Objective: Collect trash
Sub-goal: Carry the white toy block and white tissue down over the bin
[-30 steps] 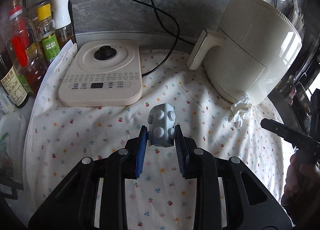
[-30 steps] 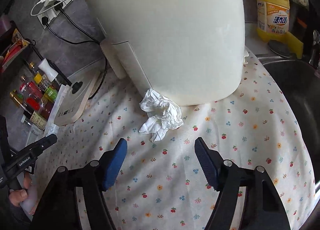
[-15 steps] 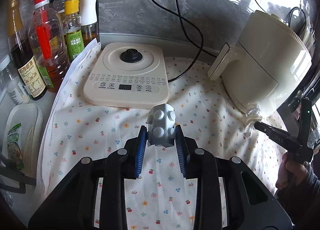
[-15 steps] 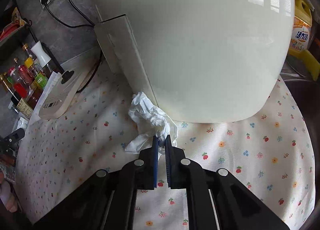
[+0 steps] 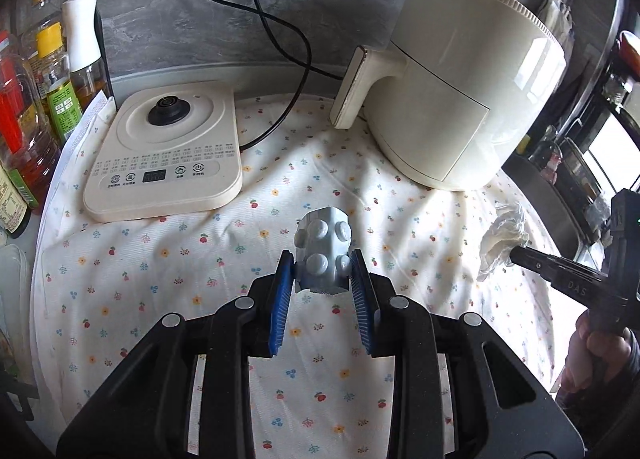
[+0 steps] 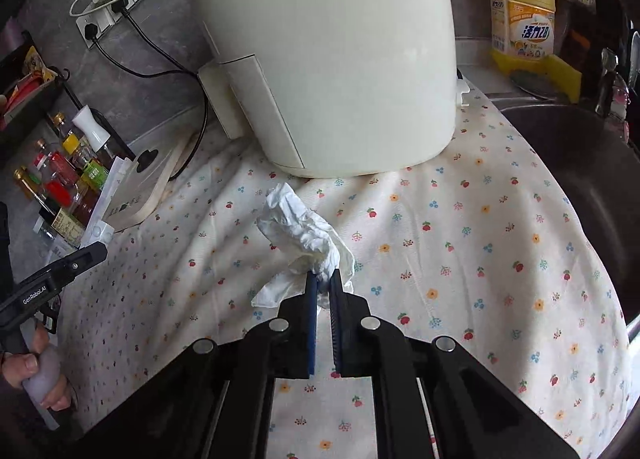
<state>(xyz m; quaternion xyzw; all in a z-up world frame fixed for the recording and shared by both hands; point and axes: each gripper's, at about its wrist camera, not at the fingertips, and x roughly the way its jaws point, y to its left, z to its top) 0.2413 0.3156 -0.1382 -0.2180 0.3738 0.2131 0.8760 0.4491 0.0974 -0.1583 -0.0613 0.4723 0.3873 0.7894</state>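
Observation:
My left gripper [image 5: 323, 265] is shut on a grey studded block [image 5: 323, 249] and holds it above the flowered cloth [image 5: 200, 259]. My right gripper [image 6: 324, 279] is shut on a crumpled white tissue [image 6: 304, 235] and holds it lifted off the cloth, in front of the cream air fryer [image 6: 328, 59]. In the left wrist view the tissue [image 5: 505, 233] hangs from the right gripper's tip [image 5: 516, 253] at the far right, apart from the air fryer [image 5: 460, 91].
A cream kettle base [image 5: 168, 155] with a black cable lies at the back left. Oil and sauce bottles [image 5: 36, 99] stand along the left edge. A dark sink [image 6: 580, 179] is on the right, with a yellow detergent bottle [image 6: 522, 19] behind it. A wall socket [image 6: 108, 3] holds plugs.
My right gripper closed on the tissue, then lifted it and pulled it back from the air fryer's base. My left gripper kept its hold on the block and swung its view to the right.

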